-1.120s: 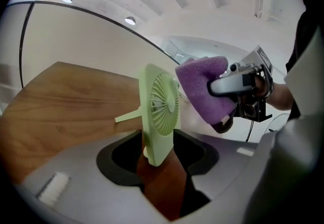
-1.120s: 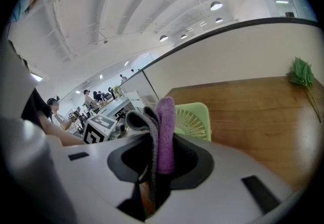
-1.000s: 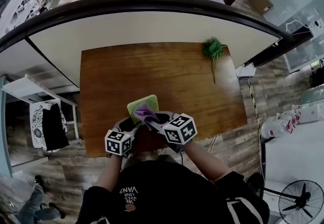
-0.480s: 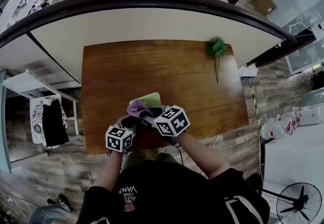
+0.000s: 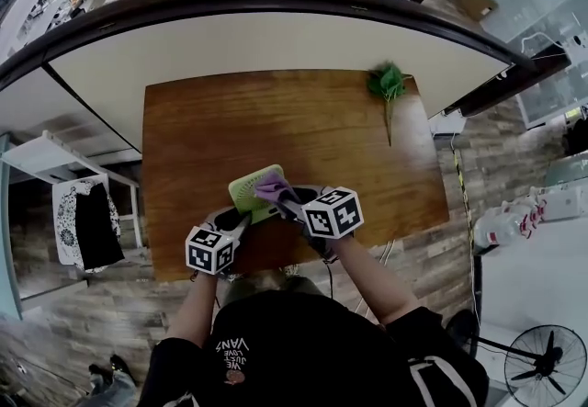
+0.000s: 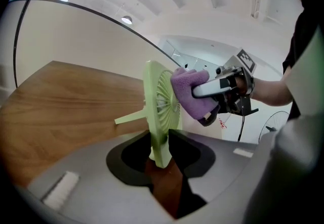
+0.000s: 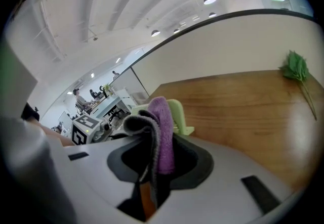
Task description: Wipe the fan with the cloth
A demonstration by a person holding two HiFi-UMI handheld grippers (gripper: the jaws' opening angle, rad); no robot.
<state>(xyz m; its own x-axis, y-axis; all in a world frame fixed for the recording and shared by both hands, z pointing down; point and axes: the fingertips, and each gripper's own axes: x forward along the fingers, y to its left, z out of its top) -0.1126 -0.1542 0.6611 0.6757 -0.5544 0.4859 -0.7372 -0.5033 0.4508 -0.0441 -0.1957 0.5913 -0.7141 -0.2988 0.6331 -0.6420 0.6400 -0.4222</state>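
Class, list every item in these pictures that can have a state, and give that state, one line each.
Pale green plastic handheld fan: upright on edge, gripped at its lower rim.
Purple and grey cloth: folded, pressed against the fan's grille.
Left claw: jaws have just been closing, shut on the fan.
Right claw: shut on the cloth.
Green leafy sprig: lying flat on the wooden table, untouched.

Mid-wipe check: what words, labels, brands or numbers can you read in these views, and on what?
"LOVE", with "VAN" beside it, upside down in the head view: on the black shirt; its other lines are too small to read.
The marker cubes carry black-and-white square patterns only, no letters.
Red marks on a white surface in the left gripper view: too blurred to read.
The fan and cloth show no print.
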